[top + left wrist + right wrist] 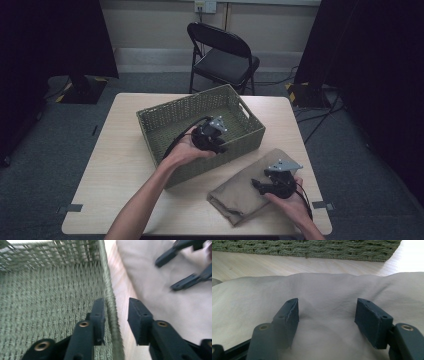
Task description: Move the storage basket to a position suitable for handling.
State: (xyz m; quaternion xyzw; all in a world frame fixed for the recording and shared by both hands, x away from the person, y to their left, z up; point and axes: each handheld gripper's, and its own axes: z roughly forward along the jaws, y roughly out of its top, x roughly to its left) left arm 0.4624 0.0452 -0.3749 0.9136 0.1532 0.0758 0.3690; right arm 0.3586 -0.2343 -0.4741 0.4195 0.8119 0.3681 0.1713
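- table (pixel 115 165): light wood top, stands on grey carpet
- basket (pixel 155 122): green woven, sits on table middle, turned at an angle
- cloth (pixel 240 192): tan, folded, lies near right front edge, just beside basket

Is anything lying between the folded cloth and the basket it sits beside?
Nothing visible on the strip of table between the beige cloth and the green woven basket. The left tongs straddle the basket's near wall, at the side facing the cloth.

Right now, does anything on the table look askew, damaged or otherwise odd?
Only placement: the green woven basket sits turned at an angle to the table edges, and the folded beige cloth lies skewed near the front edge. No damage visible.
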